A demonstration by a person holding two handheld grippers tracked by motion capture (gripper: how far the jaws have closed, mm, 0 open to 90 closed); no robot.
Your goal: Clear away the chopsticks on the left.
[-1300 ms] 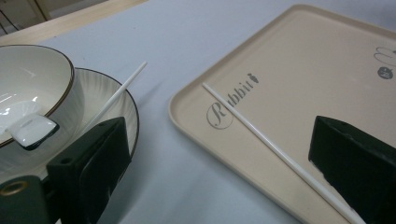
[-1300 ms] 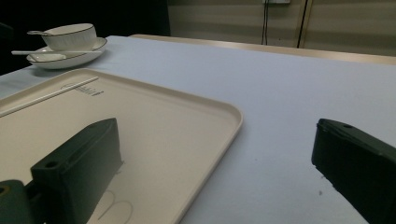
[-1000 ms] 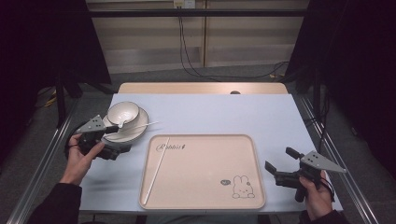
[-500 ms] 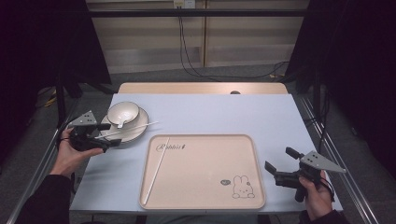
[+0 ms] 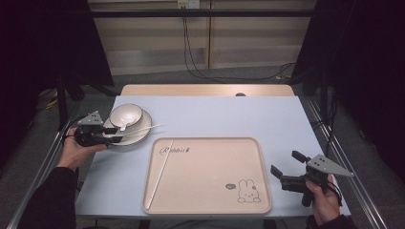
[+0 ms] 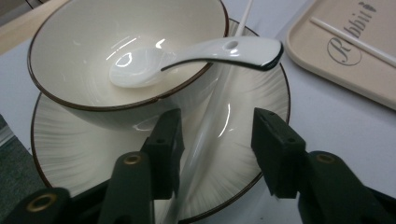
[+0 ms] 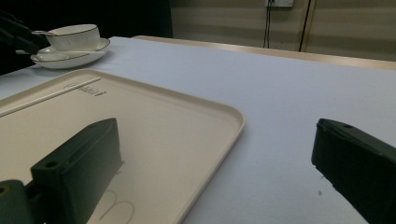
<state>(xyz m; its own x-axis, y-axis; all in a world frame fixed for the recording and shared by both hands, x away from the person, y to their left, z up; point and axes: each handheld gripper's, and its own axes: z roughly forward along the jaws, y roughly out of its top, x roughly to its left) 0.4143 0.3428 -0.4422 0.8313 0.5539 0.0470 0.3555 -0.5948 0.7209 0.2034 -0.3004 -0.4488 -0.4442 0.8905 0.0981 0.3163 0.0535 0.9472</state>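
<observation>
tray (image 5: 210,191) lettered "Rabbit", bunny drawing (image 5: 248,192)

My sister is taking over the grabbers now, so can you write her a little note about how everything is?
Left gripper: open, jaws on either side of the white chopstick that lies on the plate, not yet closed.
Right gripper: open, holding nothing, beside the tray's right edge.
Bowl sits on the plate, spoon inside it.
Done, it seems: one chopstick lies in the tray.
Probably left: move this one too.
</observation>
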